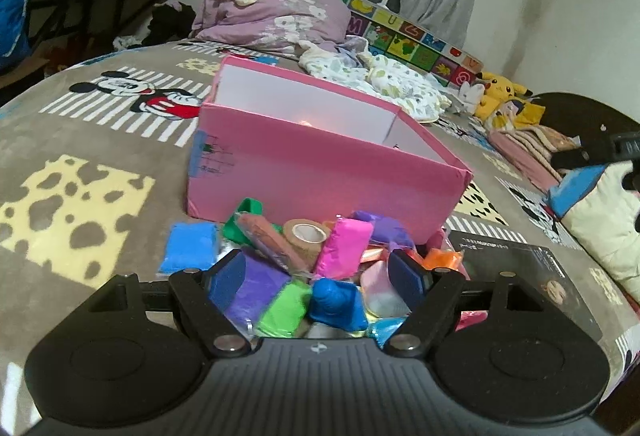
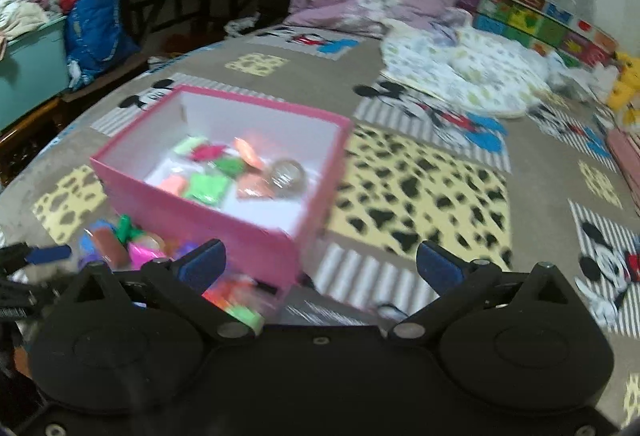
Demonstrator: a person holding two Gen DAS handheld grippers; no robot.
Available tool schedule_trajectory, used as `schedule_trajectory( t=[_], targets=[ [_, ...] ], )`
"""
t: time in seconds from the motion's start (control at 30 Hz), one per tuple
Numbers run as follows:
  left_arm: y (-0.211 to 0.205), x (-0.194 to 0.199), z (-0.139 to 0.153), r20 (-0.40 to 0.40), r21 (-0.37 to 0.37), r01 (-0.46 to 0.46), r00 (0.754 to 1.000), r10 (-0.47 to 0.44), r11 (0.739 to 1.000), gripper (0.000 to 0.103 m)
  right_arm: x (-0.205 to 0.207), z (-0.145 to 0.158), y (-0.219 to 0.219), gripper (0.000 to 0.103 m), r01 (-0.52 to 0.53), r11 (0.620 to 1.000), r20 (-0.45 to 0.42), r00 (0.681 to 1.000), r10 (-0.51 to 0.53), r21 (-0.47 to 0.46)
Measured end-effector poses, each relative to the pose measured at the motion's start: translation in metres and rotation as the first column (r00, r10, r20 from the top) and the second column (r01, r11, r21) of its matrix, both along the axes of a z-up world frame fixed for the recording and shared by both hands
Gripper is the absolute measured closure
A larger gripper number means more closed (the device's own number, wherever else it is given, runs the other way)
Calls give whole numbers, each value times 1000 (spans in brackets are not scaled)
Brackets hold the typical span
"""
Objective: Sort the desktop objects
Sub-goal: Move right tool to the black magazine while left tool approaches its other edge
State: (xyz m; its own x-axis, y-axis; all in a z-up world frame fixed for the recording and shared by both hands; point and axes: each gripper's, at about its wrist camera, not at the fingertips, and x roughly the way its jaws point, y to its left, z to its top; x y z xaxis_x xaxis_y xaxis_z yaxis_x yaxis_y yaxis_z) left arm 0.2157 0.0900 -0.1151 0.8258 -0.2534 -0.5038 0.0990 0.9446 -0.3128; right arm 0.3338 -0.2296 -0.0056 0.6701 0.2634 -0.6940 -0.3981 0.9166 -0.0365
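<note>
The left gripper [image 1: 316,274] has its two blue fingers [image 1: 227,282] spread apart, with nothing held between them. It hangs low over a heap of little clay packs. Between the fingers lie a purple pack [image 1: 258,290], a light green pack [image 1: 285,310] and a dark blue pack [image 1: 336,302]. Just past them a bright pink pack [image 1: 345,246] stands almost upright, its long side running from the gripper toward the box. A brown pack [image 1: 270,241] lies slanted, its far end pointing up and to the left. A roll of tan tape [image 1: 306,238] sits between those two with its hole facing up. A light blue pack [image 1: 190,246] lies flat on the blanket at the left edge of the heap.

Right behind the heap stands the pink box [image 1: 320,164]. Its open top faces up, and its long side runs from left to right across the left wrist view. A black flat box [image 1: 520,268] lies to the right of the heap.

The right gripper [image 2: 320,262] also has its fingers [image 2: 202,266] wide apart and empty. It is above the near right corner of the pink box [image 2: 192,214]. Inside the box are green packs [image 2: 208,188], orange packs [image 2: 250,154] and a clear tape roll [image 2: 288,174], all blurry.

Everything rests on a grey cartoon mouse blanket [image 2: 420,192].
</note>
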Motion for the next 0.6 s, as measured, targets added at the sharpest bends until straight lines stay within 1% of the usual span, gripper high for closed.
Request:
schedule_trajectory(
  t=[0.1,0.2,0.3,0.47,0.6],
  targets=[
    [-12,1,1,8,13,15,1000,-15,1000,25,-6,-10,-30,1,28,1000,-40,999,-28,-5],
    [-24,1,3,20,15,32,999,-32,999,25,-11,-22,-60,1,58,996,-64,996,-62,-66],
    [-39,2,4,27,21,55,998,-55,998,25,-16,-30,-94,1,107,990,-76,991,-114,-91],
    [-69,4,1,15,36,112,994,-113,993,25,-22,-48,-146,1,196,978,-116,972,-202,-67],
    [-91,4,-5,8,33,165,986,-166,986,25,-26,-64,-171,1,218,975,-146,964,-220,-31]
  ],
)
